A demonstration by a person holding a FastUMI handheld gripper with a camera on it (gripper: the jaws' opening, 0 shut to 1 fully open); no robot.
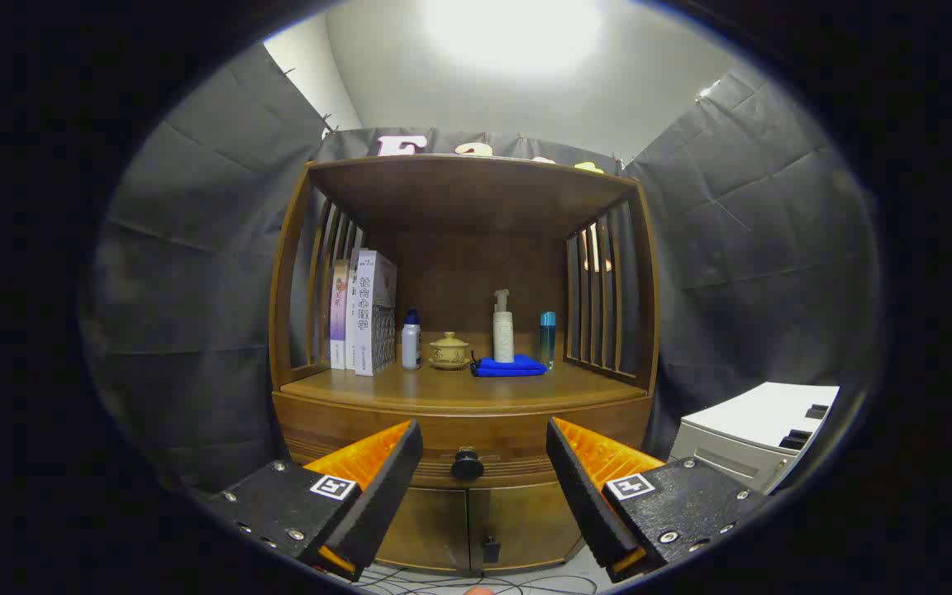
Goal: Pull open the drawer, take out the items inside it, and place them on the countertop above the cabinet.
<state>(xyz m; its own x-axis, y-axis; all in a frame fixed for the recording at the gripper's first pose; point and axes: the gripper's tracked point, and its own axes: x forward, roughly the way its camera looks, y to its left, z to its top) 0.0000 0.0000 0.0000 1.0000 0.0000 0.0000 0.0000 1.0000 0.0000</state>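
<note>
We are viewing the gripper (484,463) with its fingers (385,487) spread wide apart, grasping nothing. Centred between the fingers and beyond their tips, the black knob (468,464) is sitting on the drawer (476,442), which is lying closed in the wooden cabinet (294,330). On the countertop (459,388) above we are noting upright books (364,314), a white bottle (411,340), a lidded pot (449,351), a pump bottle (503,326) resting on a folded blue cloth (509,367), and a blue bottle (547,337).
</note>
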